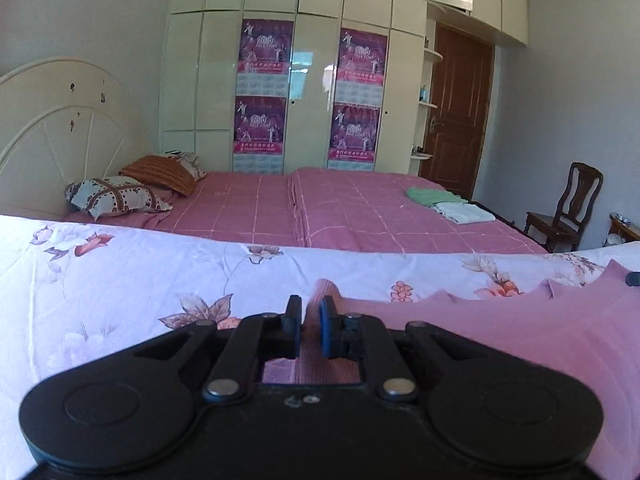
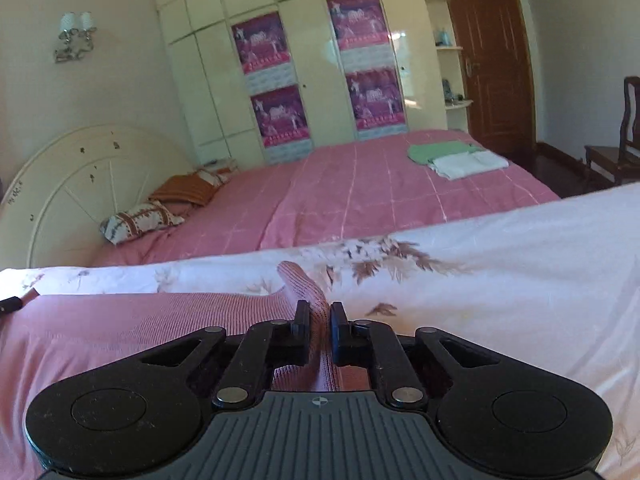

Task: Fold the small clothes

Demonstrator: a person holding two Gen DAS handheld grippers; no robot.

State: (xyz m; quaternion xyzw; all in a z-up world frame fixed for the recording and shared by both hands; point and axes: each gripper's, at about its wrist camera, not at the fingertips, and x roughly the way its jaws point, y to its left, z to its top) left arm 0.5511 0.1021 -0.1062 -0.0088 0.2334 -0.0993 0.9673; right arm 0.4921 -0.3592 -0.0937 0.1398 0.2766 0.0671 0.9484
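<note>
A pink ribbed knit garment lies spread on a white floral sheet. In the left wrist view my left gripper is shut on the garment's left corner, and a fold of pink cloth sticks up between its pads. In the right wrist view the same pink garment stretches to the left. My right gripper is shut on its right corner, which pokes up past the fingertips. The tip of the other gripper shows as a small black shape at each view's edge.
Beyond the floral sheet lies a bed with a pink checked cover. A folded green garment and a folded white one lie on its far right. Pillows rest by the cream headboard. A wardrobe, a door and a wooden chair stand behind.
</note>
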